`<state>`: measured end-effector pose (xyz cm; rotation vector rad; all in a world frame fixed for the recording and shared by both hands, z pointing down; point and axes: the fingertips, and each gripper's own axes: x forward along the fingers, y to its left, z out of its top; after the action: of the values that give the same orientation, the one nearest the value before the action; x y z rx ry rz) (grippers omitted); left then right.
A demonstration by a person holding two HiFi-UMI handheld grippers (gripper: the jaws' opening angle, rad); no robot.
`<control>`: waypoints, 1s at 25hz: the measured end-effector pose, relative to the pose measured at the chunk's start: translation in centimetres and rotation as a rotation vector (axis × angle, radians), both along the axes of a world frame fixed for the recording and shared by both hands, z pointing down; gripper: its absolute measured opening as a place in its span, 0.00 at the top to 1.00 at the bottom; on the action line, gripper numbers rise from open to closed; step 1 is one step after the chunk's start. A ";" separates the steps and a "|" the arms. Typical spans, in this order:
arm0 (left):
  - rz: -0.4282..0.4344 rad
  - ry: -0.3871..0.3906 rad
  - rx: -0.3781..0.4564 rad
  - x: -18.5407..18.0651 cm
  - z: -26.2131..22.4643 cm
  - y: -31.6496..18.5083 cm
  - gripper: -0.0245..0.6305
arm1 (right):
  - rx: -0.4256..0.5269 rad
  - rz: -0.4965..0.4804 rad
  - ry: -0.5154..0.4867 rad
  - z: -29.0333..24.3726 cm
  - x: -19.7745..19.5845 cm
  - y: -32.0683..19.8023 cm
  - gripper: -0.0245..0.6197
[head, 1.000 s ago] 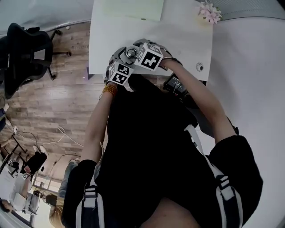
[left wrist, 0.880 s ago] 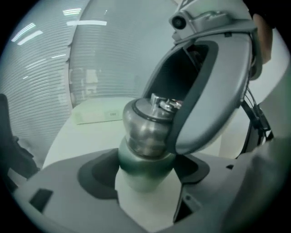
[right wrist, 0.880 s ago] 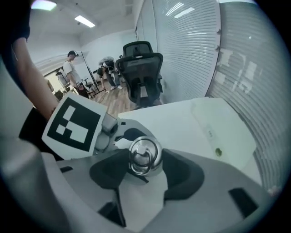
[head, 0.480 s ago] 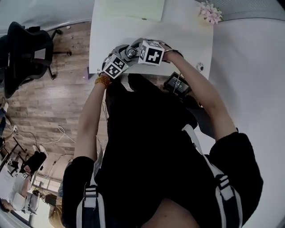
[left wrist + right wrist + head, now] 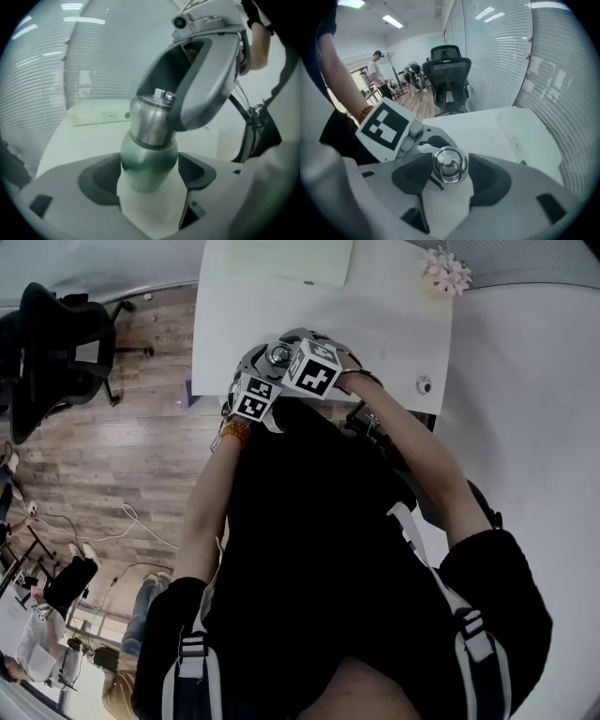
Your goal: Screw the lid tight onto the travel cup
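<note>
The travel cup [image 5: 149, 157], a brushed steel body with a steel lid [image 5: 151, 119], stands up between the jaws of my left gripper [image 5: 150, 180], whose pads press on its lower body. My right gripper [image 5: 450, 168] comes down over the top. The lid [image 5: 449, 165], with its ring and knob, sits between the right jaws. They are opening, and a thin gap shows at the right pad. In the head view both marker cubes meet over the table's near edge around the lid [image 5: 278, 354], with the left gripper [image 5: 255, 397] below the right gripper [image 5: 312, 368].
The white table [image 5: 375, 306] carries a pale green pad [image 5: 291, 259] at the far edge, pink flowers [image 5: 446, 270] at the far right corner and a small round object [image 5: 424, 384] near the front right. A black office chair [image 5: 56, 343] stands on the wood floor to the left.
Half a second ago the left gripper's cube had swung out to the left; it is now back under the right cube. The right cube has turned back to its earlier angle.
</note>
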<state>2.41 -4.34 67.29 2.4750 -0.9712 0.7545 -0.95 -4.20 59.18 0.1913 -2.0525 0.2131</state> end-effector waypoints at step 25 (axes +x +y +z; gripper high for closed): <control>0.084 -0.066 0.071 -1.2 -1.0 0.4 0.40 | 0.030 -0.063 0.016 0.0 -0.2 0.2 0.56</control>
<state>1.16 -3.92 66.29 2.5809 -0.9379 0.8467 -1.19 -3.97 59.22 0.1462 -2.0437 0.1412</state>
